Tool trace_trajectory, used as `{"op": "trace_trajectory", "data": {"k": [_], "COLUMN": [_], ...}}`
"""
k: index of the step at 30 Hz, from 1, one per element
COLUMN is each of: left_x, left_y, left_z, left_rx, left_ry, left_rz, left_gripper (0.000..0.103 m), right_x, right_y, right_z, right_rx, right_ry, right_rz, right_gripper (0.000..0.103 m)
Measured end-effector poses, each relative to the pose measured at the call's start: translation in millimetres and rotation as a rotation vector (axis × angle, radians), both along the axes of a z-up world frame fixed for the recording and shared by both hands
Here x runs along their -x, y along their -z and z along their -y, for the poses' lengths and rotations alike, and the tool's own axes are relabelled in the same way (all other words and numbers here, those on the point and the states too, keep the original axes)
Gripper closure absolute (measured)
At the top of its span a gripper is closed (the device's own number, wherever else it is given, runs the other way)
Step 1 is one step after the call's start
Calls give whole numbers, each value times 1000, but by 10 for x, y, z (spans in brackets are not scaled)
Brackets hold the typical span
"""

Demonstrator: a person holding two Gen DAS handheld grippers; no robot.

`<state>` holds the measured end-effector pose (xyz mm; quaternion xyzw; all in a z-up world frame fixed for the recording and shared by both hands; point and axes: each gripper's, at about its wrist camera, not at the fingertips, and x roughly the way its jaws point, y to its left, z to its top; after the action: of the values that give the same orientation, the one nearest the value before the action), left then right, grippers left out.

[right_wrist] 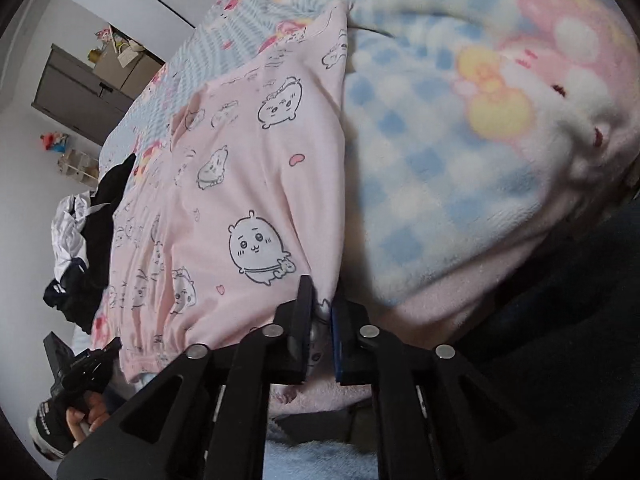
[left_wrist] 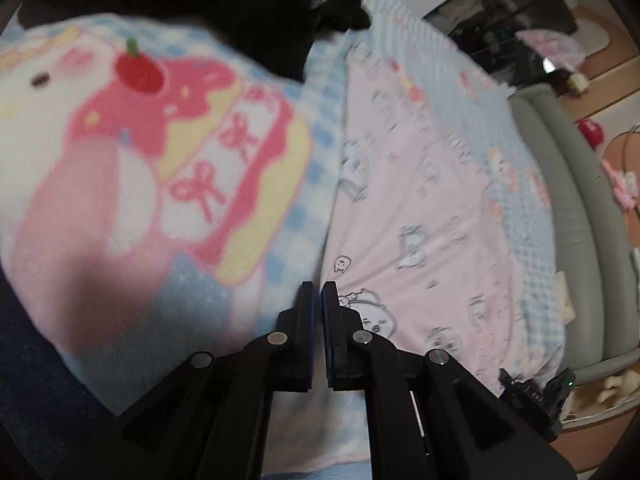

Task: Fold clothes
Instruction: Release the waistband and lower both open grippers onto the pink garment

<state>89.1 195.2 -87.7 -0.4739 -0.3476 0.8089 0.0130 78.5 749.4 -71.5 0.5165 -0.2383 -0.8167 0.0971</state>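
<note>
A pink garment with cartoon prints (left_wrist: 432, 208) lies flat on the bed, and it fills the middle of the right wrist view (right_wrist: 240, 184). My left gripper (left_wrist: 319, 292) is closed at the garment's left edge; its jaws are almost together and I cannot tell whether cloth is between them. My right gripper (right_wrist: 320, 300) is shut on the garment's near edge, with pink cloth pinched between its fingers. The other hand-held gripper (right_wrist: 80, 372) shows at the lower left of the right wrist view.
A fluffy blue-checked blanket with pink cartoon figures (left_wrist: 160, 152) lies beside the garment, also in the right wrist view (right_wrist: 460, 152). A pile of black and white clothes (right_wrist: 88, 252) sits at the far side (left_wrist: 280, 12). A grey bed frame (left_wrist: 568, 208) borders the bed.
</note>
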Motion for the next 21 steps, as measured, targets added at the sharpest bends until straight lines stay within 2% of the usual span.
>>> {"op": "trace_trajectory", "data": {"k": [2,4,6,8,13,15,16,18,21], "left_x": [-38,-59,34,128,444,520,522,441,288], "left_y": [-169,-389,-498,-606,-433,-244,-130,-4,3], "left_z": [-24,-87,-267,-448,-1234,-1388,-1418,-1363,-1153], "left_rx": [70,141,156,172,286,323,348,359,290], "left_ry": [-25,-28,63,155,394,426,441,451,437], "left_rz": [-42,-113,-164,-214,-164,-72,-15,40,58], "left_gripper": [91,87,72,66,66,66,66,65,65], "right_x": [-37,-75,-143,-160,-6,-37,-15,49,67], "right_y": [-99,-197,-338,-516,-760,-746,-660,-420,29], "right_z": [-63,-125,-196,-164,558,820,982,1202,1237], "right_rx": [-1,-1,-33,-48,-124,-160,-184,-227,-304], "right_ry": [28,57,112,122,-138,-214,-257,-304,-325], "right_rz": [-30,-59,-106,-173,-242,-270,-254,-175,11], "right_gripper": [76,73,73,73,73,69,68,68,72]}}
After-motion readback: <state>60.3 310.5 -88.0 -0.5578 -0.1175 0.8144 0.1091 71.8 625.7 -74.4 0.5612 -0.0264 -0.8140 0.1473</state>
